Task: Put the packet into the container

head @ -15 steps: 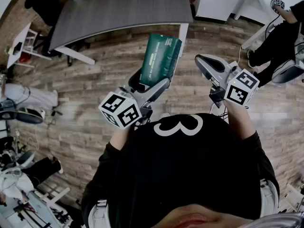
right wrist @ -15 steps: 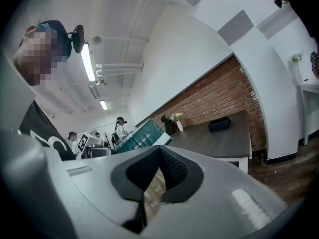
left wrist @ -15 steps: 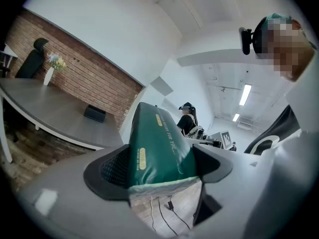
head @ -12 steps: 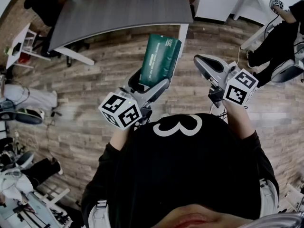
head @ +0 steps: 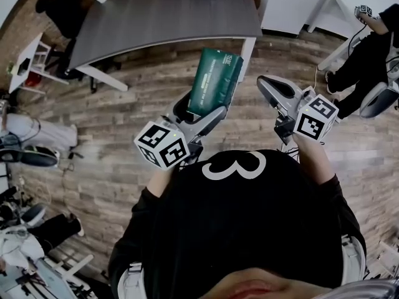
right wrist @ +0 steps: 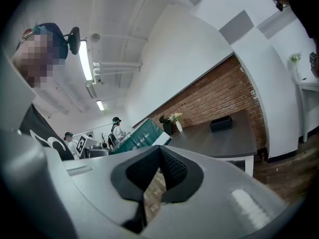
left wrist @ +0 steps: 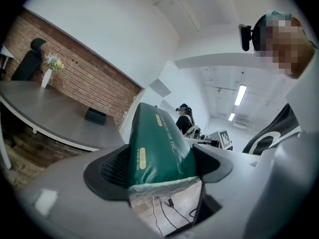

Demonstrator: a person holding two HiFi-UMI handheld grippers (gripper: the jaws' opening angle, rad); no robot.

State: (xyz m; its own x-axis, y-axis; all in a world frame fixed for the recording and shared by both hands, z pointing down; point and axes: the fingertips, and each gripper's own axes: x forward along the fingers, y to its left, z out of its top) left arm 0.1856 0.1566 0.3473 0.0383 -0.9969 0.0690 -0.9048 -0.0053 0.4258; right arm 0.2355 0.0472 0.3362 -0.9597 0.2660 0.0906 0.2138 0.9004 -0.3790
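Head view: one green packet (head: 216, 80) clamped in left gripper (head: 201, 108) fingers; right gripper (head: 268, 85) fingers closed, empty

Grey table (left wrist: 45, 108) — black box (left wrist: 94, 116), flower vase (left wrist: 46, 77) on it.

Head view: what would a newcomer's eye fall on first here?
A green packet stands out at the centre, held up over the wooden floor by the left hand-held gripper. To its right, the right hand-held gripper is shut and empty. A long grey table lies beyond, at the top.
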